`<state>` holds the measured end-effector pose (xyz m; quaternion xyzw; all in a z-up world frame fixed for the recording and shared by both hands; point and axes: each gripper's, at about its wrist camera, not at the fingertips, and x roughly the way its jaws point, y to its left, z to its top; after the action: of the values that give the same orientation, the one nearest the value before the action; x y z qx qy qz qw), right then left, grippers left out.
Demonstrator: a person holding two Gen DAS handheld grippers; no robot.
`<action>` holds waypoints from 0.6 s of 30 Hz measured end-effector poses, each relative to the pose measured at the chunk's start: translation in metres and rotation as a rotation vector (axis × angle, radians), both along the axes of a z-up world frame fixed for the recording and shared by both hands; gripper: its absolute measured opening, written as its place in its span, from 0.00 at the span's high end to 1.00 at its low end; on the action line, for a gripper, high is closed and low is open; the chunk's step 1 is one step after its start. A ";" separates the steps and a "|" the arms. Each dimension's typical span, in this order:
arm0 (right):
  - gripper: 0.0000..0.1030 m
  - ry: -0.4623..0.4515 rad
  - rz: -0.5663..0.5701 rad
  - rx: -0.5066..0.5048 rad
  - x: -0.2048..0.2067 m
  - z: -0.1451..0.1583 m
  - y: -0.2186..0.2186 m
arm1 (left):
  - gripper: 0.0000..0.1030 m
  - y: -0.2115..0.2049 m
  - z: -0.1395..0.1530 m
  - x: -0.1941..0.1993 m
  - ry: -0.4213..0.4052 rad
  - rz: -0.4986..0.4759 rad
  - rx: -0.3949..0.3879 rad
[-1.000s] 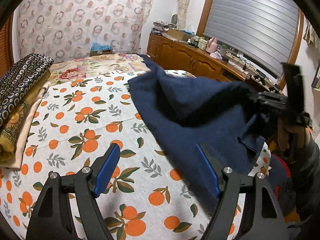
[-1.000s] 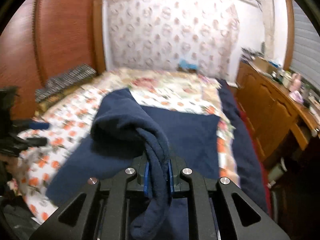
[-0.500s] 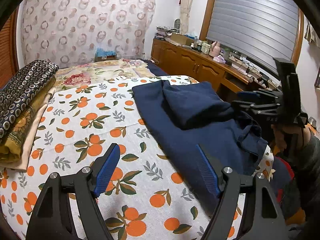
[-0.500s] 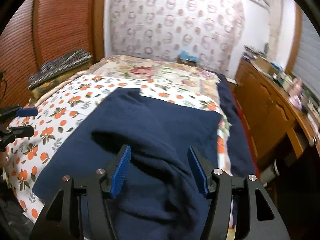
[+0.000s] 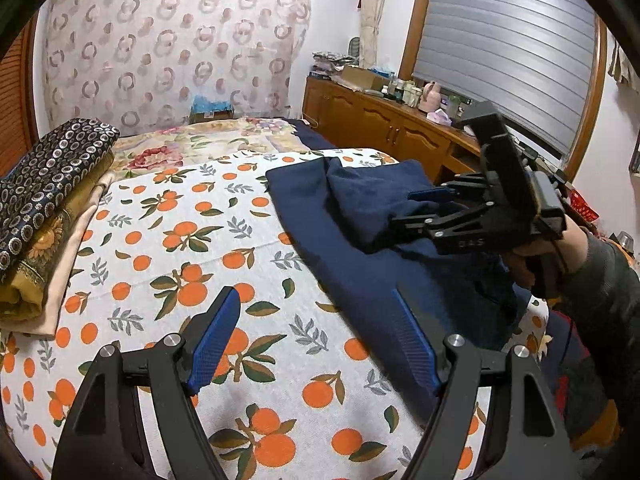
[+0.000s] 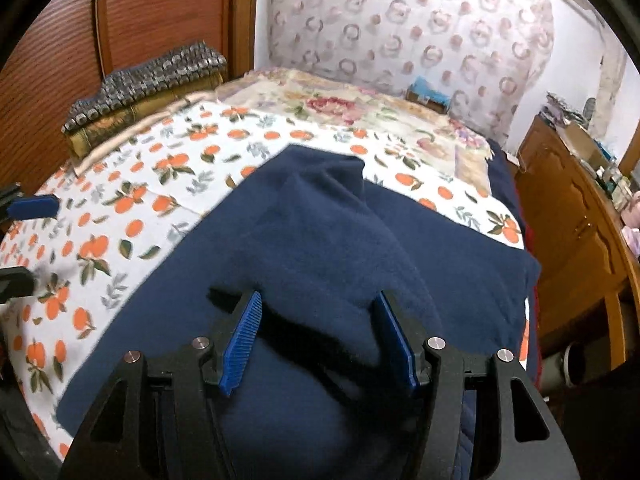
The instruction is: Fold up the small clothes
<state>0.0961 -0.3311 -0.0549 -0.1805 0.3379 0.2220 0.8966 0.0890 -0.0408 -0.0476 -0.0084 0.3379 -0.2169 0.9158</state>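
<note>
My right tongs (image 6: 318, 340), jaws apart and gripping nothing, hover right over the navy garment (image 6: 360, 248), which stretches away ahead of them, while my left tongs (image 5: 316, 340), also apart, wait beside its edge.

So that's one navy garment (image 5: 360, 216) on the bed (image 5: 168, 264), two grippers (image 5: 316, 344) (image 6: 318, 340), and one stack of three folded fabrics (image 5: 44, 208) at the bed's left edge.

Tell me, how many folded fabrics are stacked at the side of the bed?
3: a dark ring-patterned cloth on top, a mustard-gold one beneath it, and a pale peach one at the bottom. More layers may be hidden inside the pile.
</note>
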 end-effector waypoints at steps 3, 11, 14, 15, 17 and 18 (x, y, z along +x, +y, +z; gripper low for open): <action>0.41 0.009 0.005 -0.038 0.006 -0.004 -0.001 | 0.25 -0.001 -0.002 0.000 0.006 -0.002 0.000; 0.82 -0.036 0.026 -0.200 0.006 -0.012 0.011 | 0.25 -0.006 -0.005 0.001 0.015 -0.018 0.006; 0.88 -0.041 0.022 -0.124 0.009 0.005 0.000 | 0.25 -0.007 -0.006 0.001 0.017 -0.023 0.006; 0.88 -0.050 0.003 -0.085 0.012 0.013 -0.007 | 0.25 -0.007 -0.006 0.001 0.018 -0.023 0.006; 0.88 -0.053 -0.053 0.019 0.021 0.030 -0.029 | 0.25 -0.008 -0.007 0.001 0.020 -0.024 0.006; 0.88 -0.053 -0.093 0.062 0.028 0.037 -0.041 | 0.25 -0.009 -0.008 0.001 0.017 -0.028 0.013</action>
<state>0.1243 -0.3717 -0.0183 -0.1423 0.3149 0.1855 0.9199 0.0903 -0.0498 -0.0553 0.0003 0.3472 -0.2273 0.9098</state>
